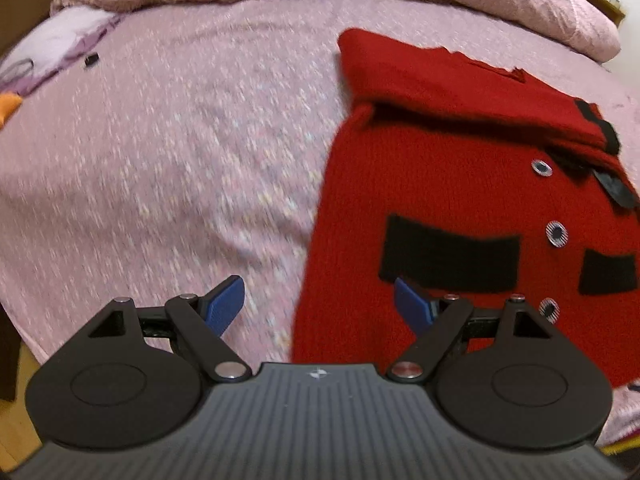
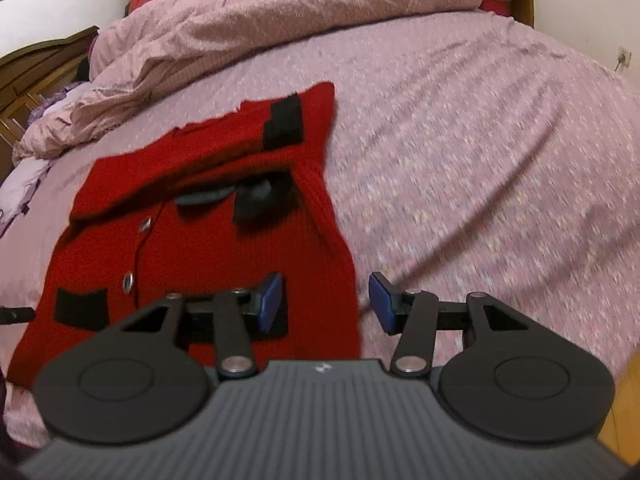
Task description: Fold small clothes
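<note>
The bed [image 1: 160, 160], under a pink speckled sheet, filled both views. A rumpled pink duvet [image 2: 280, 20] was heaped along its far side, and wooden furniture showed beyond the far edge. Well left of the garment, near the bed's left side, lay a small dark object [image 1: 91, 60], too small to identify.

The red knitted cardigan [image 1: 460, 200] lay flat on the sheet, front up, with black pocket patches, black cuffs and a row of pale ringed buttons. Its sleeves looked already folded across the chest, so the body appeared to be the part left to fold. It seemed light, soft and floppy, likely to sag and stretch if lifted by one corner; the two near hem corners, taken together, looked the best hold, clear of the buttons.

The left hand-held gripper [image 1: 320, 308] hovered with jaws spread wide, straddling the cardigan's left edge near the hem and pinching nothing. The right hand-held gripper [image 2: 325, 304] hovered over the right edge near the hem, jaws partly spread and empty, with only the cloth's edge lying below the gap.

Open sheet lay left and right of the garment, giving ample room. The near edge of the bed sat just behind the hem, so cloth dragged nearward could slide off.
</note>
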